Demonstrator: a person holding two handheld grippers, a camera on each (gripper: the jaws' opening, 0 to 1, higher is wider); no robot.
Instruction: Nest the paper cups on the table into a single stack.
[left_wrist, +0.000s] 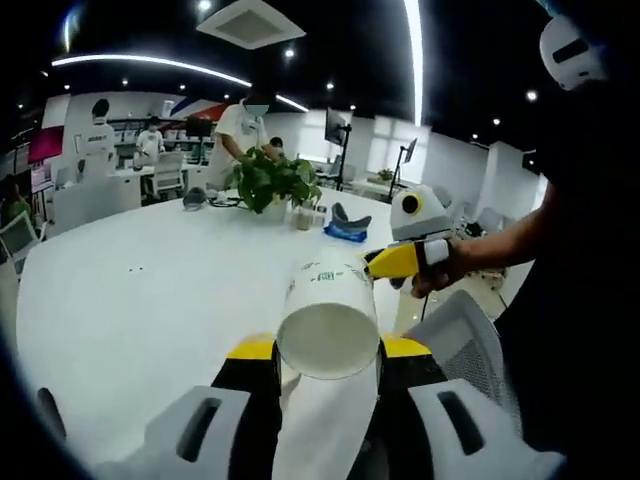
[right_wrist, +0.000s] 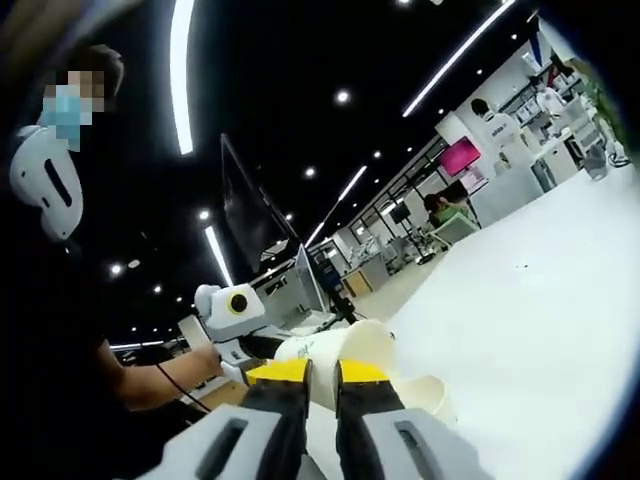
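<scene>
The person stands at the edge of a big white tabletop (left_wrist: 150, 300), a tool in each hand, both lifted clear of the surface. In the left gripper view, the left gripper (left_wrist: 330, 350) has its yellow-tipped fingers (left_wrist: 252, 347) closed on either side of a white paper cup (left_wrist: 328, 320), which lies on its side between them with its open mouth turned back toward the camera and a small green mark on its wall. More white paper runs down from under that mouth between the fingers, though I cannot tell whether it is a second cup. Just beyond the cup, the right gripper (left_wrist: 385, 262) comes in from the right, held in the person's hand (left_wrist: 445, 265), its yellow tip touching or nearly touching the far end of the cup. In the right gripper view, the right gripper (right_wrist: 322, 372) has its fingers (right_wrist: 278, 374) drawn almost together with only a narrow slit between them, and I cannot tell whether they pinch anything. Right past their tips sits the paper cup (right_wrist: 345, 345), tilted, with another cup's rim (right_wrist: 425, 392) showing lower to the right. The left gripper (right_wrist: 235, 315) shows behind it. Farther along the tabletop stands a leafy potted plant (left_wrist: 272, 182), with a blue object (left_wrist: 345, 228) near it.
</scene>
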